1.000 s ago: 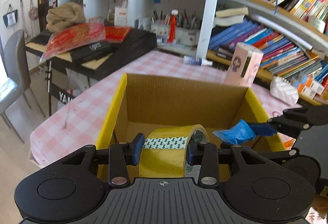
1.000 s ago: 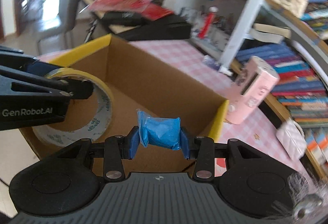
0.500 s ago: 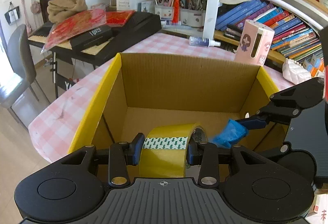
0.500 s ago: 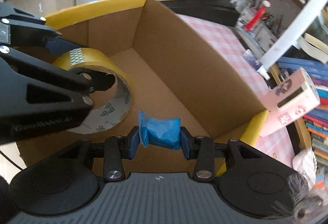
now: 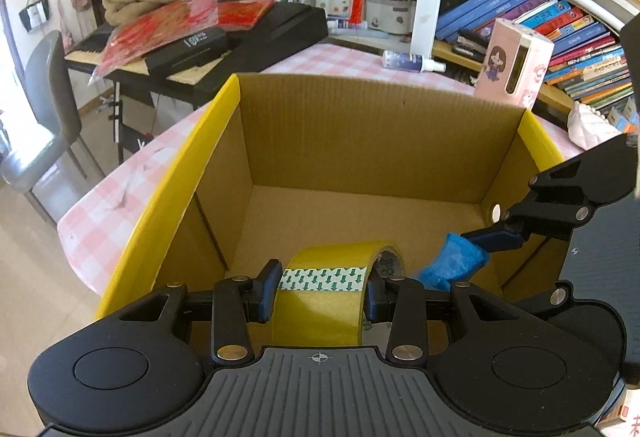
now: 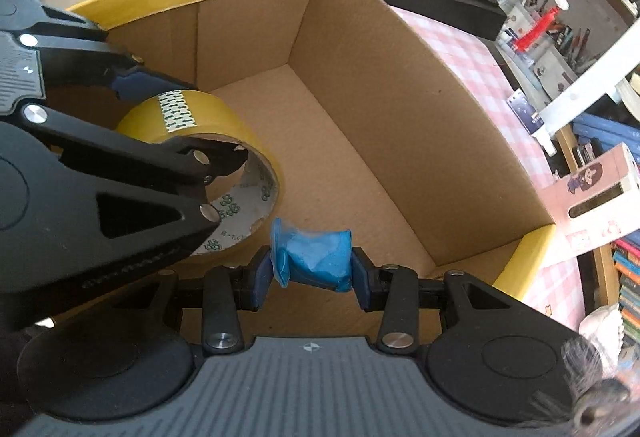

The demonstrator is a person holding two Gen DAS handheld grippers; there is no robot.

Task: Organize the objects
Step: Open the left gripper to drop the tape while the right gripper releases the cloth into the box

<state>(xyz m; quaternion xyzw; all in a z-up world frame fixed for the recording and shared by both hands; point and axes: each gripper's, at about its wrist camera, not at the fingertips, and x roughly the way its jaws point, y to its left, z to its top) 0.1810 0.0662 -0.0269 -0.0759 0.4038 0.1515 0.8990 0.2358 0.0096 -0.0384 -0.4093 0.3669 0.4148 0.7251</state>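
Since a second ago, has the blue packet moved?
Yes. The blue packet, clamped in the right gripper, has gone down into the box; it was level with the rim before.

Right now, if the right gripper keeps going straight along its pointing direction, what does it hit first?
Probably the bare cardboard floor of the box. The right gripper, shut on the blue packet, points down into it; the tape roll sits to its left.

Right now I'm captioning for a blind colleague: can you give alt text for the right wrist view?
The right gripper clamps a small crumpled blue plastic packet inside an open brown cardboard box with yellow rims. Beside it on the left, the left gripper grips a roll of yellow packing tape above the box floor.
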